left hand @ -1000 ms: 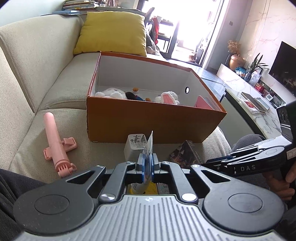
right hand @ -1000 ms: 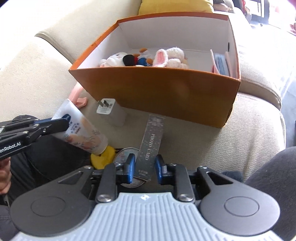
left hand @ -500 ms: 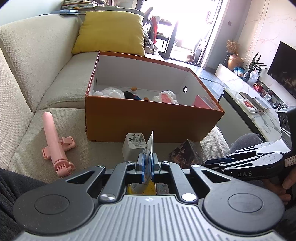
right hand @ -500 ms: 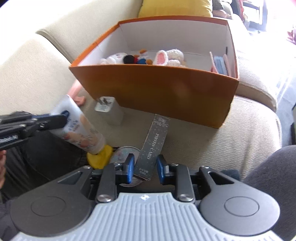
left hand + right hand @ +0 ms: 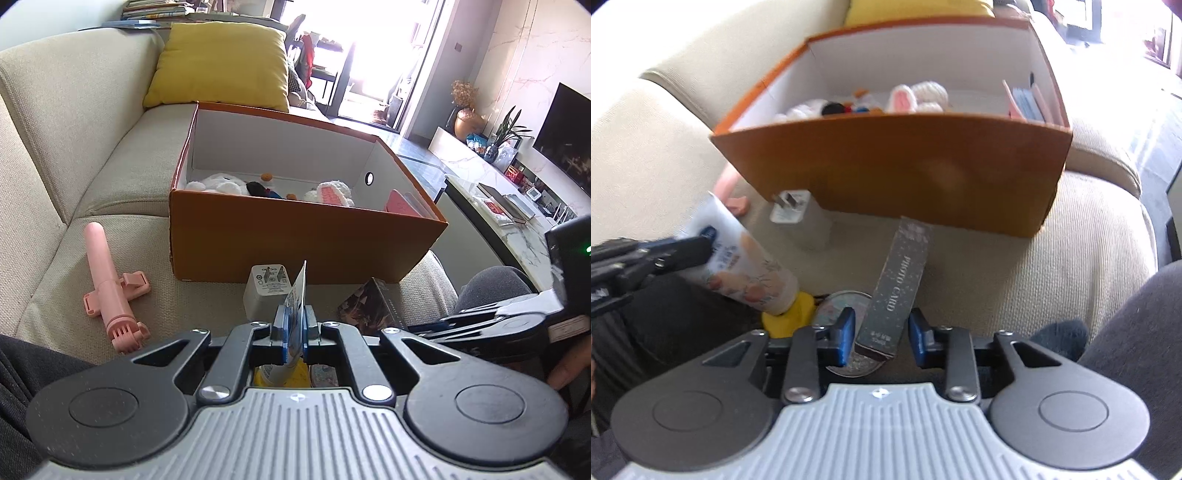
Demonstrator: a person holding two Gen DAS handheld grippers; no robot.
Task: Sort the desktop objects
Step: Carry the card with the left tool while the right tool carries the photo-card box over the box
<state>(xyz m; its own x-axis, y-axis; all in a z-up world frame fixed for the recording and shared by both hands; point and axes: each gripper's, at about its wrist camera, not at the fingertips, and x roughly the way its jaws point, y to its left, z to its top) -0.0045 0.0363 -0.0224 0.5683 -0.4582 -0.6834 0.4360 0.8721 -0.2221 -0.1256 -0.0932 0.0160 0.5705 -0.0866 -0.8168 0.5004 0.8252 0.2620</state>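
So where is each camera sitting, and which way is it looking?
Left wrist view: sits on the left hand-held gripper, looking forward and down the sofa at the orange box; it is shut on a tube. A hand shows at right.
Right wrist view: sits on the right hand-held gripper, looking down at the photo card box between its opening jaws, with gaps at both pads; a dark knee shows at right.
Both share the orange box, the white charger and the tube.
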